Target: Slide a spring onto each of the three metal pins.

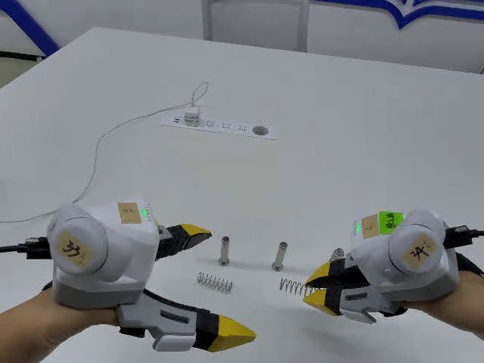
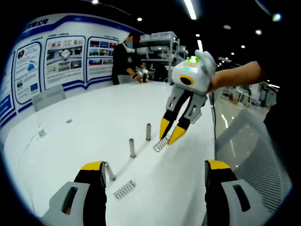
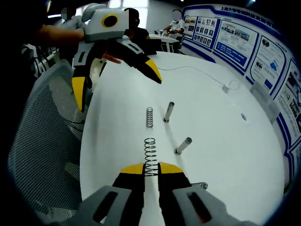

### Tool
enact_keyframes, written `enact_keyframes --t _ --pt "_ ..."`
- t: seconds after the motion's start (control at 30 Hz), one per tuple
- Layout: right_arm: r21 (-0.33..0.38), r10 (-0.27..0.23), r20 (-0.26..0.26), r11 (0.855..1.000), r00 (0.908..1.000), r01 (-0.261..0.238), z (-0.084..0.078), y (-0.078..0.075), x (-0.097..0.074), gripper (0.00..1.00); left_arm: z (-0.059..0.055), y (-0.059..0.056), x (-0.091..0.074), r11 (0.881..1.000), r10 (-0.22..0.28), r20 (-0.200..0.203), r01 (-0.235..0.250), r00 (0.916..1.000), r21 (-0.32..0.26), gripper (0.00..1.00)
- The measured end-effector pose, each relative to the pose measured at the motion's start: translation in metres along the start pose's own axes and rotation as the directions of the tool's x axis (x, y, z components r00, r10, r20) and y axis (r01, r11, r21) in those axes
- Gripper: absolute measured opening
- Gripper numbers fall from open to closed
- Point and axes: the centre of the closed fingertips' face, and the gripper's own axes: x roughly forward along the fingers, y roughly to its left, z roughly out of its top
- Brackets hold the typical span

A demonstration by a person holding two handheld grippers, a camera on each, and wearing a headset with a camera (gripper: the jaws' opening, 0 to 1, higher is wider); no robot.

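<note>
Clamping a spring [image 3: 150,153] in my right hand-held gripper [image 3: 151,170], axis pointing forward along the jaws; left hand-held gripper [image 2: 155,165] released.

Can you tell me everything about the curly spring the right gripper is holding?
The spring is a thin, silvery wire coil, straight and on no pin yet. The right gripper pinches one end between its yellow tips; the rest sticks out in front, low over the white table. A metal pin stands close beside it, not touching.
</note>
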Motion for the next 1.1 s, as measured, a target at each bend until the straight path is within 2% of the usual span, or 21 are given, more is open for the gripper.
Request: enact_keyframes --t 0.23,0.4,0.47,0.67,0.97,1.1 --pt "-0.041 0.021 0.047 0.999 0.9987 -0.020 0.024 0.007 -0.012 0.10 0.011 -0.011 0.006 0.999 -0.040 0.023 0.039 0.9990 0.024 0.83" --pt "-0.070 0.033 0.052 0.997 0.9981 -0.030 0.031 0.013 -0.013 0.10 0.014 -0.009 0.009 0.998 -0.036 0.014 0.036 0.9992 0.050 0.81" --pt "-0.092 0.034 0.038 0.995 0.9987 -0.031 0.030 0.014 -0.012 0.10 0.015 -0.009 0.010 0.998 -0.040 0.014 0.039 0.9991 0.056 0.79" --pt "-0.112 0.049 0.053 0.993 0.9974 -0.043 0.036 0.020 -0.015 0.11 0.018 -0.015 0.012 0.993 -0.084 0.016 0.082 0.9964 0.085 0.62" --pt "-0.122 0.070 0.070 0.991 0.9951 -0.061 0.043 0.025 -0.016 0.11 0.018 -0.024 0.017 0.987 -0.130 0.014 0.128 0.9915 0.101 0.45" --pt "-0.123 0.075 0.070 0.990 0.9947 -0.066 0.044 0.026 -0.014 0.11 0.021 -0.029 0.018 0.982 -0.157 0.028 0.153 0.9872 0.108 0.30"
